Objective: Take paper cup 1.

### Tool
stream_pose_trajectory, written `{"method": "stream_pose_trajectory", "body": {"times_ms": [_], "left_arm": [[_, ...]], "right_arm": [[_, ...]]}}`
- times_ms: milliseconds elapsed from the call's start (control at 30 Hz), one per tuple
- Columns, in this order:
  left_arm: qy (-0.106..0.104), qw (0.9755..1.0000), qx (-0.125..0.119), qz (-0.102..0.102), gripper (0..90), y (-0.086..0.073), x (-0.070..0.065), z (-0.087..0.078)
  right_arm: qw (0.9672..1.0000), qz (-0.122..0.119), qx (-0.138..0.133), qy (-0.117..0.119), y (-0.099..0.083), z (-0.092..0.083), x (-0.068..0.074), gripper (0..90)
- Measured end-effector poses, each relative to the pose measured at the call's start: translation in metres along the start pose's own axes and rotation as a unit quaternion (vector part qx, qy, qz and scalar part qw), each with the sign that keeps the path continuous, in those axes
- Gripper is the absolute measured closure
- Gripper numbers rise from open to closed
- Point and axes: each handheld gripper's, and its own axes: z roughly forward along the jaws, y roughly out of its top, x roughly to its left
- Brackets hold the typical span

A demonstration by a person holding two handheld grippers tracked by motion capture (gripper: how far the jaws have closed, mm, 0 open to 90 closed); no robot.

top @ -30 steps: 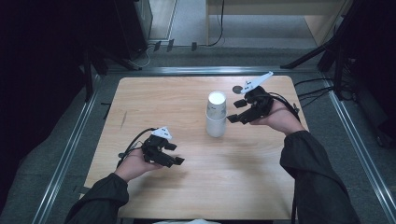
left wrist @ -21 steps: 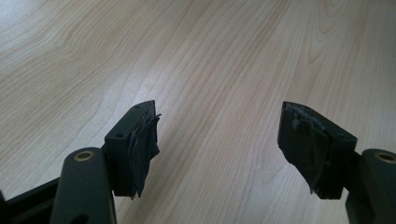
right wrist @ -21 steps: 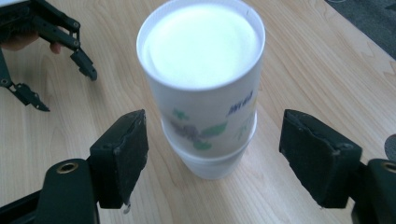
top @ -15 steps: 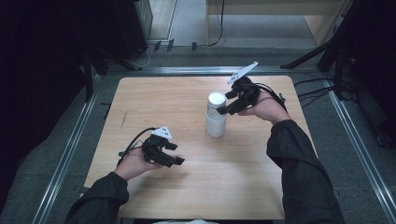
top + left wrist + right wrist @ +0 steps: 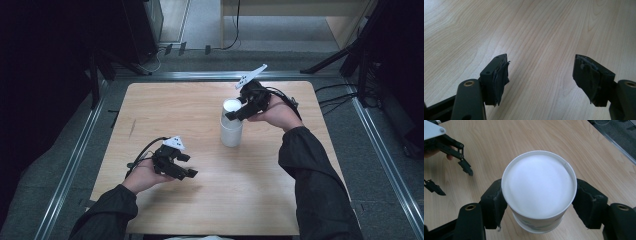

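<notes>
A tall white stack of upturned paper cups [image 5: 231,131] stands on the wooden table [image 5: 215,210], right of the middle. My right gripper [image 5: 235,109] reaches in from the right at the stack's top. In the right gripper view its jaws have just been closing and both pads [image 5: 495,203] press on the sides of the top cup [image 5: 539,185]. My left gripper [image 5: 187,166] hovers low over the table at the front left, open, with bare wood between its pads [image 5: 501,77]. The left gripper [image 5: 454,182] is also in the right gripper view, beyond the stack.
Metal rails [image 5: 75,160] run along the table's left and right sides over grey floor. Cables [image 5: 335,95] trail off the right edge. Dark stands [image 5: 360,55] rise at the back right and back left.
My right gripper has moved left from beside the stack to its top, and its jaws now clasp the top cup. The left gripper has stayed in place.
</notes>
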Motion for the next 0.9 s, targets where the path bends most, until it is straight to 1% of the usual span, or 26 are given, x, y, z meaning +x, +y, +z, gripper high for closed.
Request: {"method": "stream_pose_trajectory", "body": {"times_ms": [100, 267, 433, 567, 600, 633, 700, 767, 800, 900], "left_arm": [[0.001, 1.0, 0.001, 0.002, 28.8, 0.0, 0.0, 0.0], [0.001, 1.0, 0.002, 0.003, 28.7, 0.0, -0.001, 0.001], [-0.002, 1.0, 0.001, 0.003, 28.7, 0.0, -0.001, 0.0], [-0.002, 1.0, 0.003, 0.005, 28.7, 0.0, 0.0, 0.0], [-0.002, 1.0, 0.003, 0.005, 28.7, 0.0, 0.0, 0.0], [-0.002, 1.0, 0.003, 0.006, 28.6, 0.0, 0.0, 0.0], [-0.002, 1.0, 0.002, 0.006, 28.6, 0.0, 0.0, -0.001], [-0.003, 1.0, 0.002, 0.005, 28.6, 0.0, 0.0, -0.001], [-0.003, 1.0, 0.002, 0.005, 28.5, 0.0, 0.0, -0.001], [-0.004, 1.0, 0.0, 0.003, 28.4, 0.0, 0.0, -0.001]], "right_arm": [[1.0, 0.001, 0.002, 0.0, 0.0, 0.0, 0.0, 32.8], [1.0, -0.003, 0.002, -0.004, 0.002, -0.004, 0.001, 33.4], [1.0, 0.002, -0.003, -0.005, 0.009, -0.015, 0.002, 33.7], [1.0, 0.0, -0.004, -0.006, 0.016, -0.021, 0.003, 33.8], [0.9999, -0.005, -0.008, -0.007, 0.02, -0.027, 0.004, 33.8], [0.9999, -0.003, -0.009, -0.007, 0.023, -0.03, 0.005, 33.9], [0.9999, -0.006, -0.01, -0.007, 0.025, -0.032, 0.006, 33.9], [0.9998, -0.012, -0.011, -0.011, 0.03, -0.039, 0.008, 33.9], [0.9997, -0.017, -0.015, -0.012, 0.035, -0.045, 0.011, 33.9], [0.9993, -0.029, -0.015, -0.019, 0.043, -0.058, 0.017, 34.0]]}}
